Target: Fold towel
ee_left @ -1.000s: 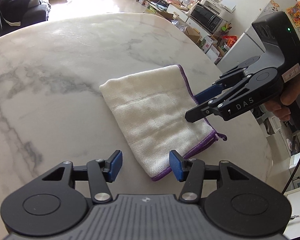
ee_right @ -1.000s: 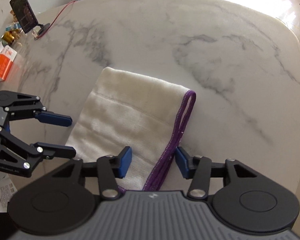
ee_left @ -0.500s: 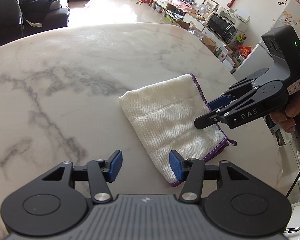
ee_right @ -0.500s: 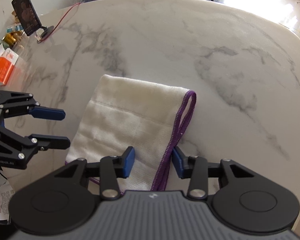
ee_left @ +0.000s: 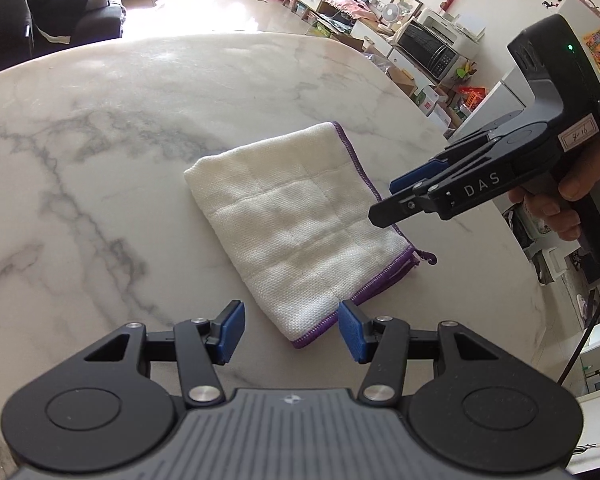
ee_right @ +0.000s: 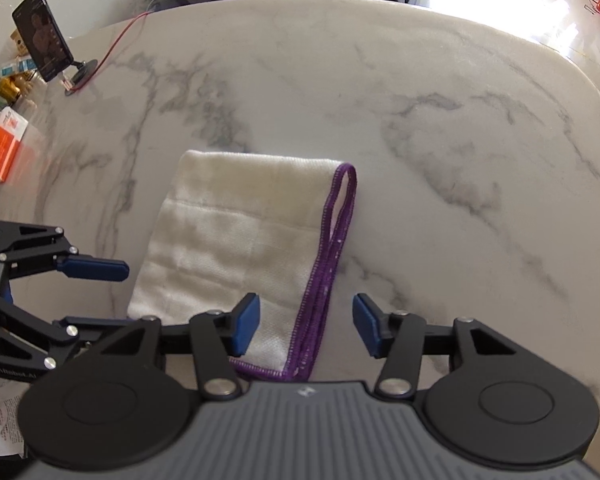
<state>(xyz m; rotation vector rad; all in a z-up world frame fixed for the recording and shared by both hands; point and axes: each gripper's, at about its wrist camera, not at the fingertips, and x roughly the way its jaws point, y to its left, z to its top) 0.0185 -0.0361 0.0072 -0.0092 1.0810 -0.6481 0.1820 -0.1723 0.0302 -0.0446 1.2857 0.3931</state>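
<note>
Towel [ee_left: 300, 224] lies folded into a thick rectangle at mid-frame on the marble table [ee_left: 100, 140]. Left gripper [ee_left: 291, 330] hovers spread, empty; right gripper [ee_right: 306, 326] has just been opening, nothing between its pads. Folding looks finished; next likely withdrawing.

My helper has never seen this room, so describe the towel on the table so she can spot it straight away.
Find the white marble table. The towel lies flat on it, folded into a small rectangle, near the two grippers. It is the only cloth there: cream white with a purple stitched edge.
</note>
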